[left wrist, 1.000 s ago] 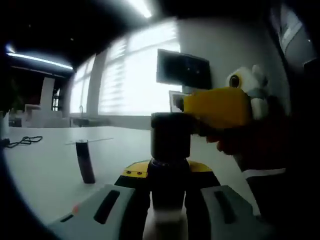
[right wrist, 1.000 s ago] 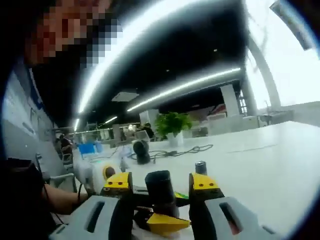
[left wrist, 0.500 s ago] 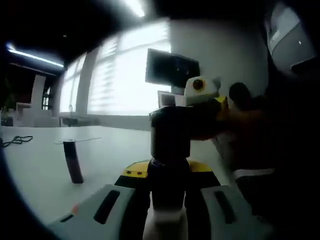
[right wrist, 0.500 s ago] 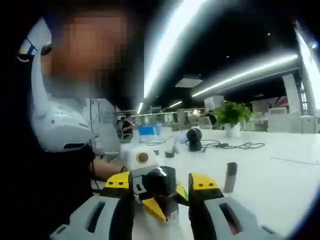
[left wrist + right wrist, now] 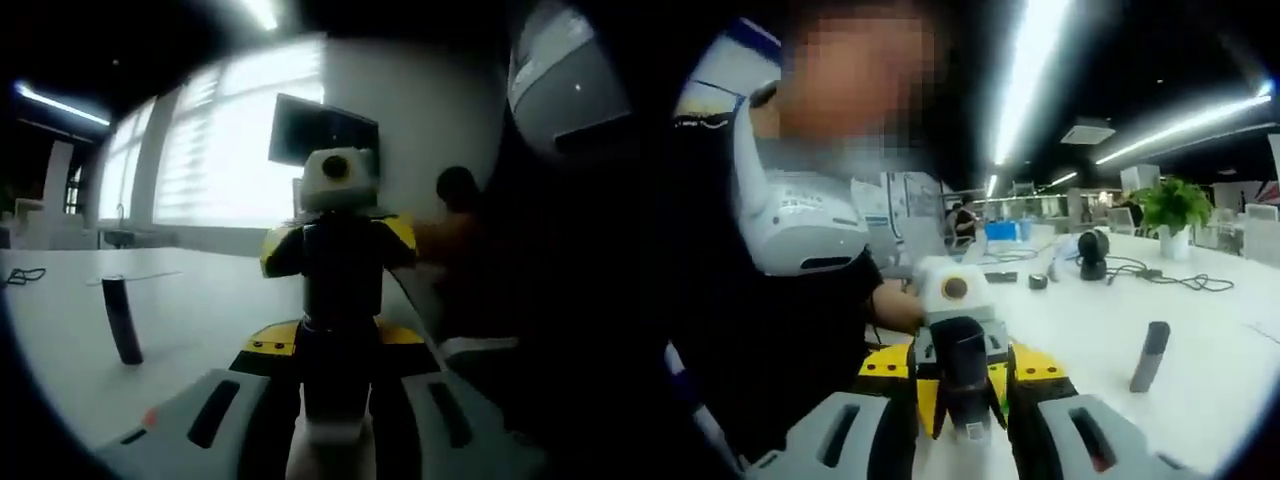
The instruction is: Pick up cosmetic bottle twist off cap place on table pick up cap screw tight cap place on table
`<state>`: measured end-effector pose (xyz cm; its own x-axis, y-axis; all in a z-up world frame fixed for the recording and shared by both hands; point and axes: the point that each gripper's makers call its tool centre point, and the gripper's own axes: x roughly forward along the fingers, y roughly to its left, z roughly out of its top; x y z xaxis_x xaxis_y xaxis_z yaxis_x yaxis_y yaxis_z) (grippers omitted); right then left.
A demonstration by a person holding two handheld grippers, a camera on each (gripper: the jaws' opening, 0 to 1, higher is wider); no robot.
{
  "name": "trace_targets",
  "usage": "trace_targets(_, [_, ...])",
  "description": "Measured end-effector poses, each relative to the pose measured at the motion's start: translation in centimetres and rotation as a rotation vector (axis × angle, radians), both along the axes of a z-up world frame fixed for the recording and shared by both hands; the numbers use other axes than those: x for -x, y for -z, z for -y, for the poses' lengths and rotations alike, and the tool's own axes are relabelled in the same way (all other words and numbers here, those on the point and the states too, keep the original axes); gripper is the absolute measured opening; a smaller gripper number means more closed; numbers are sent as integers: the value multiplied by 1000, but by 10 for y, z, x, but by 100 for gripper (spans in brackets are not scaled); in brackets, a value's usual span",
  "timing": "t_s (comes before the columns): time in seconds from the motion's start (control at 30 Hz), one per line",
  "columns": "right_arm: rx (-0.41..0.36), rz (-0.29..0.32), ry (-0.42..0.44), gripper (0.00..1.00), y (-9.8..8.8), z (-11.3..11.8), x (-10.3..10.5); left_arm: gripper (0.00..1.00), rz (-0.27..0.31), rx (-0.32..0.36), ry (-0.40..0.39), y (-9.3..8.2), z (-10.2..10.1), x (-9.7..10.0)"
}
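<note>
The dark cosmetic bottle (image 5: 335,385) stands upright between the jaws of my left gripper (image 5: 335,345), which is shut on its body. Its dark cap (image 5: 345,275) sits on top. My right gripper (image 5: 340,250) faces the left gripper view head-on, its yellow jaws closed on either side of the cap. In the right gripper view the cap (image 5: 962,375) is pinched between the jaws of my right gripper (image 5: 960,365), with the left gripper (image 5: 952,335) just behind it. Whether the cap is still on its thread is hidden.
A slim dark tube (image 5: 120,320) (image 5: 1150,355) stands alone on the white table (image 5: 1210,390). Farther back are a black round device (image 5: 1093,250), cables (image 5: 1170,280) and a potted plant (image 5: 1170,205). A person's torso (image 5: 770,260) is close on the left.
My right gripper has swung round on the cap, from reaching in sideways to facing the left gripper view. Both views have shifted with the hands; the bottle stays held.
</note>
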<state>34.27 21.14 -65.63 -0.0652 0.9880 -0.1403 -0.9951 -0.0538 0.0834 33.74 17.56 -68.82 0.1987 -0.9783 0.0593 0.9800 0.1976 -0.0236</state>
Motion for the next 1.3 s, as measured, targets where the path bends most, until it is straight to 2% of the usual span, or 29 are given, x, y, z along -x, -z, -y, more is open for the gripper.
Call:
trace_targets(0.07, [-5,-12,-40,25,2,-2,4,16,-1,1,2,0,0,-2])
trace_targets(0.2, [-11,-8,-51,19,7,-4,-5,16,-1,1,2,0,0,-1])
trace_targets(0.3, [-31,-25,-81,15,6,-5,-3,16,-4,1,2,1,0,-3])
trace_targets(0.5, [-39,-18,-70,15,5,-7,-3,16,3,1,-8,1,0,-5])
trace_targets(1.03, [-26,84,256,14,5,-14,-17,16,14,-2,-113,0,-6,-29])
trace_targets(1.3, [-38,93,346,14,5,-15,-22,16,22,-7,-160,0,-8,-39])
